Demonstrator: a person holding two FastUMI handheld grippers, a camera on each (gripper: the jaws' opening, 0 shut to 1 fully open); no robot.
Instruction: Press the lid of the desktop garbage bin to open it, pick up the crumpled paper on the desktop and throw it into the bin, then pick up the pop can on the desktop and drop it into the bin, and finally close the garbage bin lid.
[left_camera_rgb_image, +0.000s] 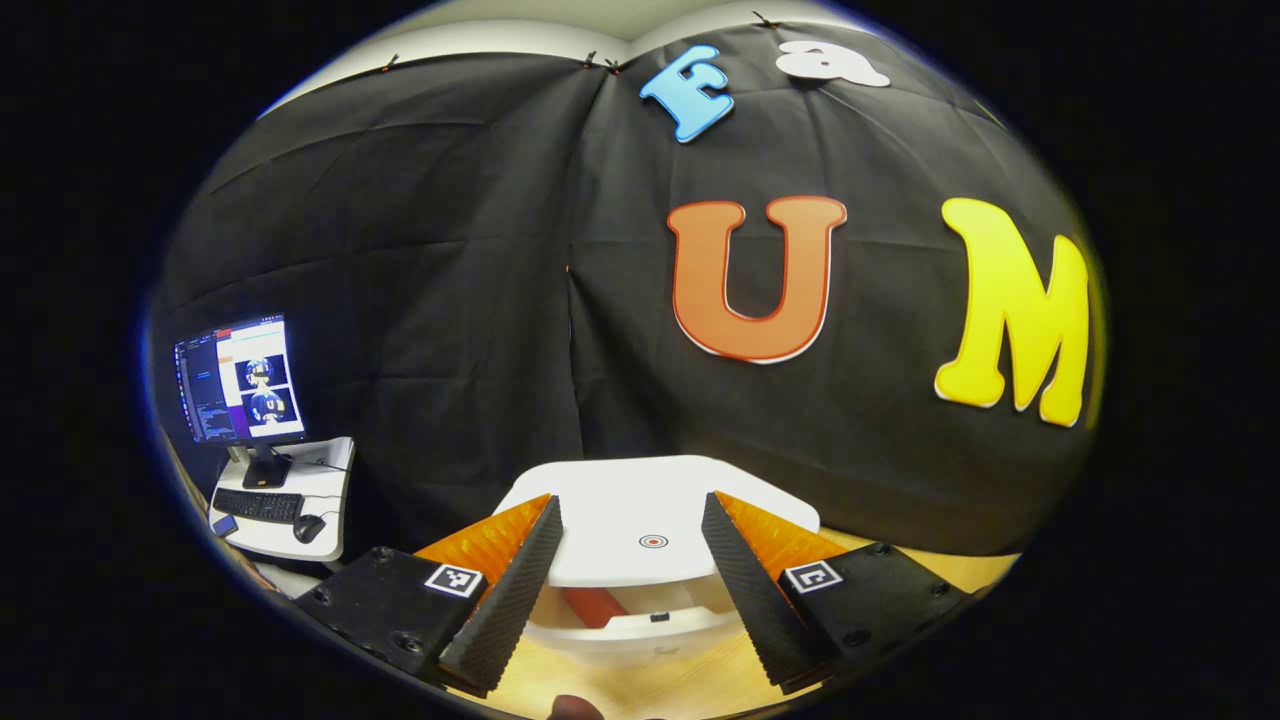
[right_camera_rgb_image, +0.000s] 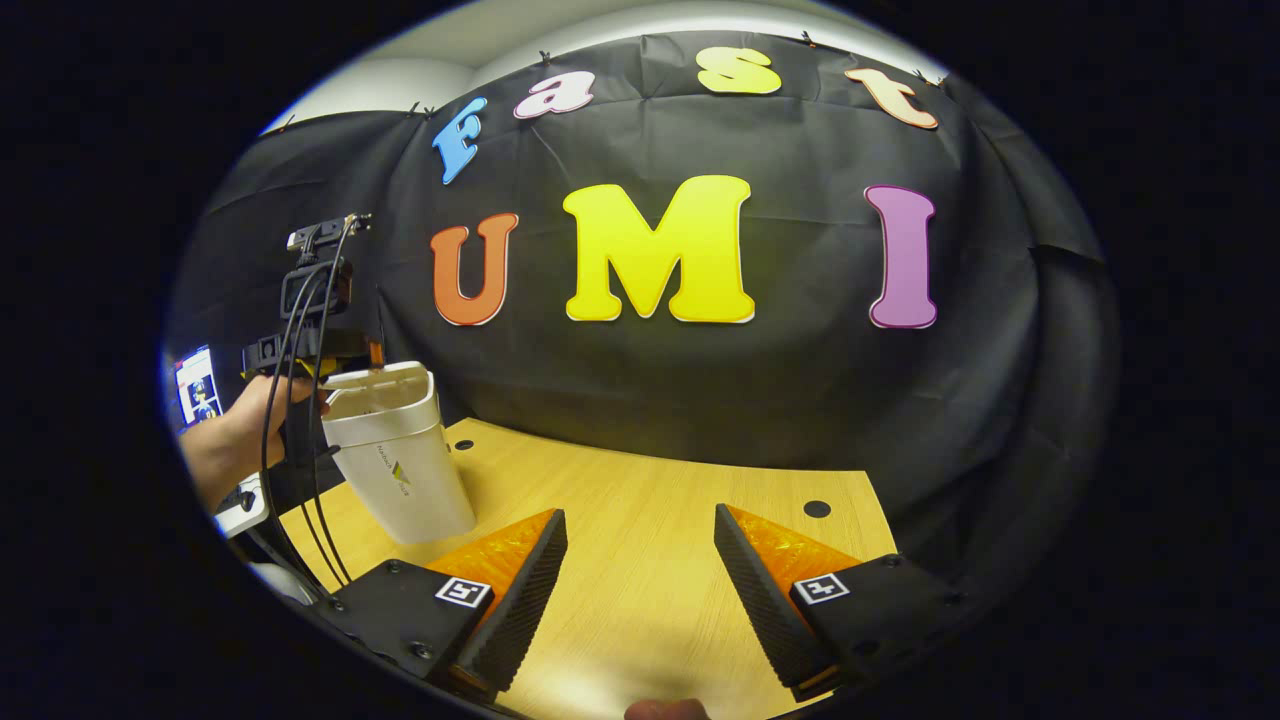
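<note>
The left gripper (left_camera_rgb_image: 630, 565), jaws spread wide and holding nothing, is hovering over the bin's lid (left_camera_rgb_image: 640, 520), still ajar above the can (left_camera_rgb_image: 597, 605). Off-centre pressure risks tipping the bin (right_camera_rgb_image: 400, 460). The right gripper (right_camera_rgb_image: 640, 570) is idling open, empty.

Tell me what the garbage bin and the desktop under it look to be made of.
Garbage bin: probably plastic, off-white, smooth with a soft sheen; thin moulded walls, and its lid looks the same. Desktop: wood or wood-look laminate, light yellowish, matte, with fine straight grain lines; which of the two is unclear.
</note>
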